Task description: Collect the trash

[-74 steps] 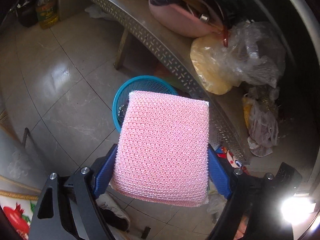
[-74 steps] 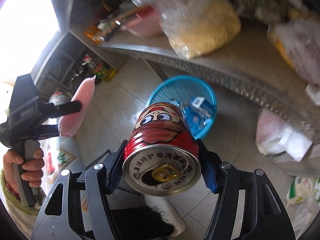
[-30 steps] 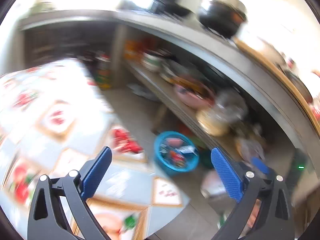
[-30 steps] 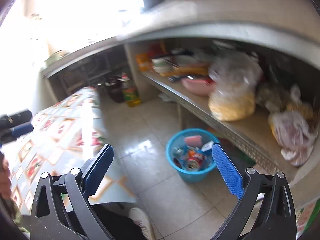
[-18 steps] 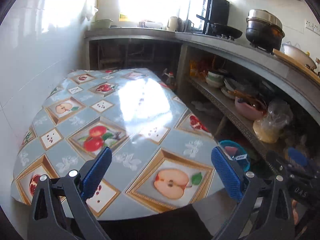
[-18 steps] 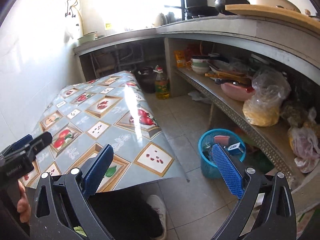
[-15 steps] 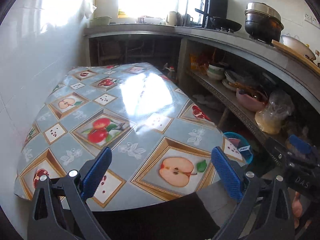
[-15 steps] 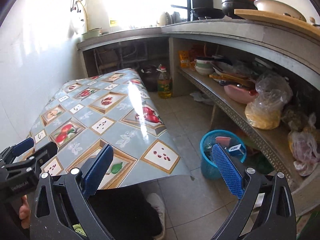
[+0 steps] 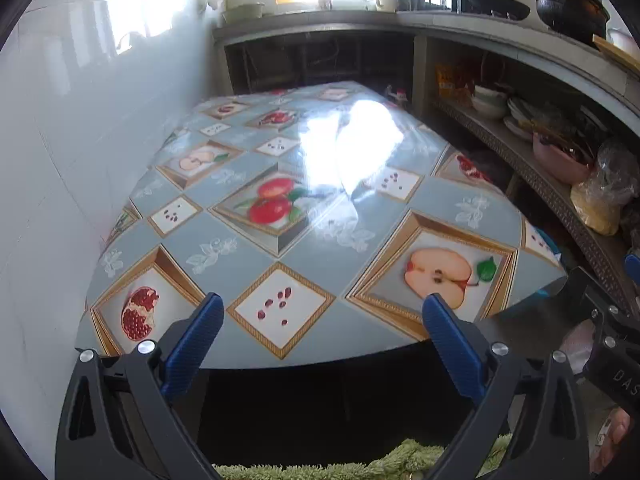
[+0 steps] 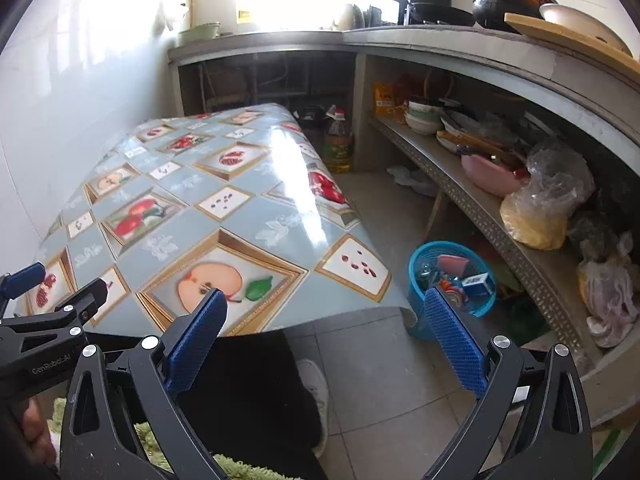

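Note:
The blue trash basket (image 10: pixel 416 264) stands on the floor beside the low shelf. A pink sponge (image 10: pixel 452 264), a small blue-and-white box (image 10: pixel 478 282) and other litter lie inside it. My right gripper (image 10: pixel 325 304) is open and empty, held back above the floor and the table's corner. My left gripper (image 9: pixel 320 312) is also open and empty, over the near edge of the fruit-patterned table (image 9: pixel 248 256). In the left wrist view only a sliver of the basket (image 9: pixel 550 242) shows behind the table's edge. Each gripper shows at the side of the other's view.
A long metal shelf (image 10: pixel 472 200) carries a pink bowl (image 10: pixel 486 178), plastic bags (image 10: pixel 548 200) and dishes. An oil bottle (image 10: pixel 338 144) stands on the floor. Pots sit on the counter (image 10: pixel 440 40). The person's dark trousers and white shoe (image 10: pixel 316 384) are below.
Earlier the left gripper held the pink sponge and the right a red can over the basket. Both have let go, opened, and drawn up and back above the table.

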`<state>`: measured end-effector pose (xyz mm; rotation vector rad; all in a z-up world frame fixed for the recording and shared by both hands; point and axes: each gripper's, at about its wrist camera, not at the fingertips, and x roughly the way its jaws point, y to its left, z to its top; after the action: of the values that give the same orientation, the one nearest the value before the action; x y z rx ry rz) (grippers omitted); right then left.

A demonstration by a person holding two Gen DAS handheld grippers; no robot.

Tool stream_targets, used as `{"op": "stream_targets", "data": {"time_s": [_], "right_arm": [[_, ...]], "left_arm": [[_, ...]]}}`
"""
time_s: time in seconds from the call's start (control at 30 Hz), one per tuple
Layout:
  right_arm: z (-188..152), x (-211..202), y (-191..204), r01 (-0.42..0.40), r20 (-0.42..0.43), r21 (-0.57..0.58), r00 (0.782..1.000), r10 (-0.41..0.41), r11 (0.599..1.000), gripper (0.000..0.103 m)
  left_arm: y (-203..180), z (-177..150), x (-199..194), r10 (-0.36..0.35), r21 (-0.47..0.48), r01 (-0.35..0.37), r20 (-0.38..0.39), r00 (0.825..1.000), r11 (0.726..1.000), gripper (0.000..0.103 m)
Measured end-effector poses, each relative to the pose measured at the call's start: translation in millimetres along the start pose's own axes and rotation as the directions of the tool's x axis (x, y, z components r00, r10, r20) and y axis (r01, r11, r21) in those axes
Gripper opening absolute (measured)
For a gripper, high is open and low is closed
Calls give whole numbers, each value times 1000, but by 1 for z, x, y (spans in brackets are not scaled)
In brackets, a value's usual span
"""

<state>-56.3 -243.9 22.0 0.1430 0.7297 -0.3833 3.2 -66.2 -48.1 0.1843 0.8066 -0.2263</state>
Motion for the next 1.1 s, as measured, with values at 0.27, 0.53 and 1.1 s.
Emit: {"op": "stream_targets", "data": {"time_s": [0.27, 0.53, 1.1], "right_arm": [[-9, 6, 1, 60, -50, -43, 997, -63, 997, 95], [-9, 8, -13, 84, -64, -11, 994, -85, 996, 95], [-10, 9, -25, 69, -68, 20, 995, -68, 997, 95]], "left_arm": [[5, -1, -2, 19, -33, -20, -10, 1000, 999, 97], [20, 1, -1, 105, -48, -106, -22, 994, 993, 97], [-1, 2, -14, 86, 107, -88, 27, 996, 990, 97]]}}
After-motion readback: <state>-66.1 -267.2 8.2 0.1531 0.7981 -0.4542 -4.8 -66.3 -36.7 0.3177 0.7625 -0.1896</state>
